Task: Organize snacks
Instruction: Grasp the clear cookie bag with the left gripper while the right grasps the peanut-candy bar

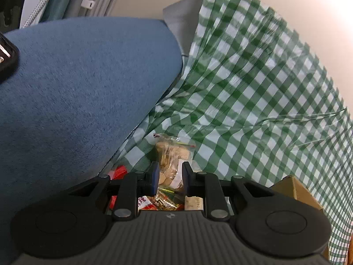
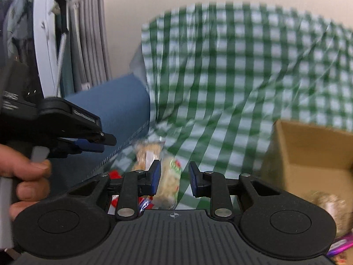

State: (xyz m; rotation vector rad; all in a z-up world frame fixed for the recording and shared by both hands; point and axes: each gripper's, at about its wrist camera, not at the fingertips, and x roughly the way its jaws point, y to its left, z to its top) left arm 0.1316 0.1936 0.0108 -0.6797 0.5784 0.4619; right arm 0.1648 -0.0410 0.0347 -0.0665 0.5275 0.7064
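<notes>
I am holding a claw in each hand above a green-and-white checked cloth (image 1: 253, 92), which I use as my landmark. My left claw (image 1: 169, 176) has its blue pads narrowly parted with nothing pressed between them; beyond its tips, lying on the cloth, is a clear packet of pale biscuits (image 1: 174, 154), and red and yellow wrappers (image 1: 163, 203) lie on the cloth beneath the claw body. My right claw (image 2: 175, 180) is also released, its pads standing apart, with a blurred green-labelled snack pack (image 2: 171, 183) showing on the cloth behind the gap, nearer the left pad; I cannot tell whether it is between the pads or only lying below them, but neither pad presses on it. A brown cardboard box (image 2: 308, 154) sits on the cloth at its right side, with something roundish and blurred inside. A blue cushioned surface (image 1: 77, 88) borders the cloth on its left. Both claws slope downward toward the snack pile on the cloth, the left one seen in profile from my right camera, my hand (image 2: 28, 178) wrapped around its grip. The risks, as I judge them: the packets are thin, slippery and heaped, so closing could pinch two at once, snag the loose cloth, or crush the biscuits; the two claws are also close together and could knock one another.
</notes>
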